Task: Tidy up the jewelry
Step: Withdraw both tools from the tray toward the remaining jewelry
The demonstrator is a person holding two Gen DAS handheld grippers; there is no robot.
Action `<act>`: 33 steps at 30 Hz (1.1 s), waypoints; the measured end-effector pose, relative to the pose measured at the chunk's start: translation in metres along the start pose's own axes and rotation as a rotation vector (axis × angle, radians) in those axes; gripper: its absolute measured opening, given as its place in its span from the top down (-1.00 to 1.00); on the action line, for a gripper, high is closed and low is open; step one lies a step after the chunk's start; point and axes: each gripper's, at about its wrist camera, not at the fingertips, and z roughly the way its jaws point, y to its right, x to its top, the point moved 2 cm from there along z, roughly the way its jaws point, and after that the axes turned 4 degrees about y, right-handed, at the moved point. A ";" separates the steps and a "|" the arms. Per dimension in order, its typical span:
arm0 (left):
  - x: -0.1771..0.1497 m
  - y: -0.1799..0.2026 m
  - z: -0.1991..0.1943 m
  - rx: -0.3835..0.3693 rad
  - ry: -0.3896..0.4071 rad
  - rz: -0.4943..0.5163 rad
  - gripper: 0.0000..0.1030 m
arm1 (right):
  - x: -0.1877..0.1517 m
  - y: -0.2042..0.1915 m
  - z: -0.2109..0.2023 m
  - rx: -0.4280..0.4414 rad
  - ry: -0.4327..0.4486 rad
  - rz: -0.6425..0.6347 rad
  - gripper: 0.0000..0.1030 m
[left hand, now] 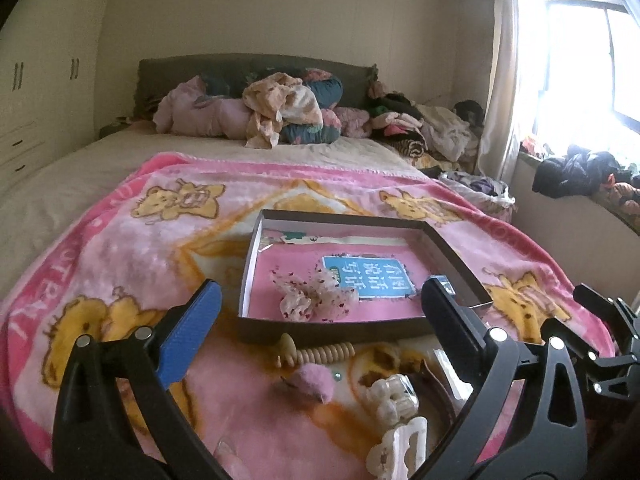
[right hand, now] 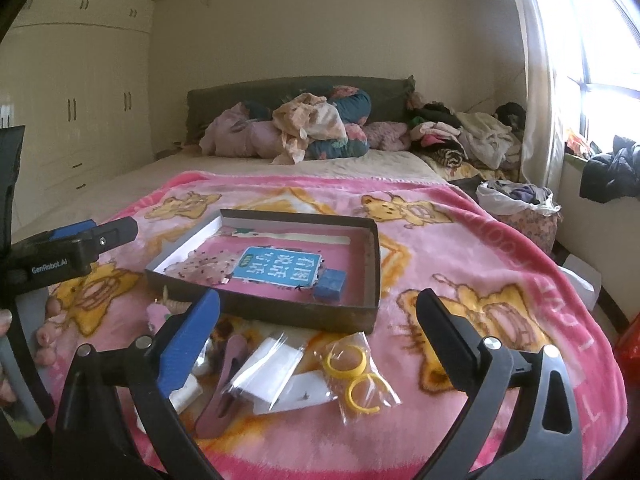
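A shallow dark box [left hand: 332, 330] [right hand: 260, 310] lies on the pink blanket, with a speckled scrunchie [left hand: 316, 296] [right hand: 208, 266] and a small blue cube [right hand: 330, 284] inside. My left gripper [left hand: 320, 312] is open and empty above loose items in front of the box: a wooden bead bracelet [left hand: 324, 352], a pink pom-pom [left hand: 314, 386] and white claw clips [left hand: 394, 398]. My right gripper [right hand: 320, 320] is open and empty above a bag of yellow rings [right hand: 356, 372], clear packets [right hand: 272, 372] and a mauve hair clip [right hand: 224, 384].
The pink bear blanket [left hand: 120, 248] covers the near end of a bed. Piled bedding and clothes [left hand: 280, 112] lie by the headboard. A laundry basket [right hand: 520, 208] stands at the right, below a window ledge with clothes [right hand: 612, 172]. Wardrobes [right hand: 80, 112] line the left wall.
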 end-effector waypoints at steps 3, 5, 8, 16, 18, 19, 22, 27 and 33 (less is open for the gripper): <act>-0.003 -0.001 -0.007 -0.003 0.010 -0.004 -0.78 | -0.003 -0.001 -0.009 0.003 0.008 0.004 -0.86; -0.006 0.000 -0.012 -0.008 0.014 -0.009 -0.77 | -0.006 -0.001 -0.014 0.007 0.012 0.010 -0.86; -0.011 0.002 -0.017 -0.008 0.014 0.001 -0.78 | -0.010 -0.001 -0.020 0.008 0.014 0.014 -0.86; -0.021 0.008 -0.028 -0.012 0.014 0.026 -0.78 | -0.023 0.003 -0.033 -0.004 0.010 0.020 -0.86; -0.023 0.008 -0.029 -0.013 0.011 0.028 -0.78 | -0.026 0.005 -0.036 -0.006 0.006 0.024 -0.86; -0.025 0.008 -0.030 -0.015 0.007 0.029 -0.78 | -0.028 0.005 -0.036 -0.007 0.001 0.025 -0.86; -0.032 0.009 -0.028 -0.023 -0.019 0.026 -0.78 | -0.034 0.008 -0.037 -0.013 -0.012 0.025 -0.86; -0.049 0.015 -0.024 -0.039 -0.069 0.042 -0.77 | -0.042 0.014 -0.037 -0.020 -0.036 0.034 -0.86; -0.067 0.026 -0.018 -0.060 -0.118 0.069 -0.78 | -0.050 0.024 -0.031 -0.042 -0.073 0.048 -0.86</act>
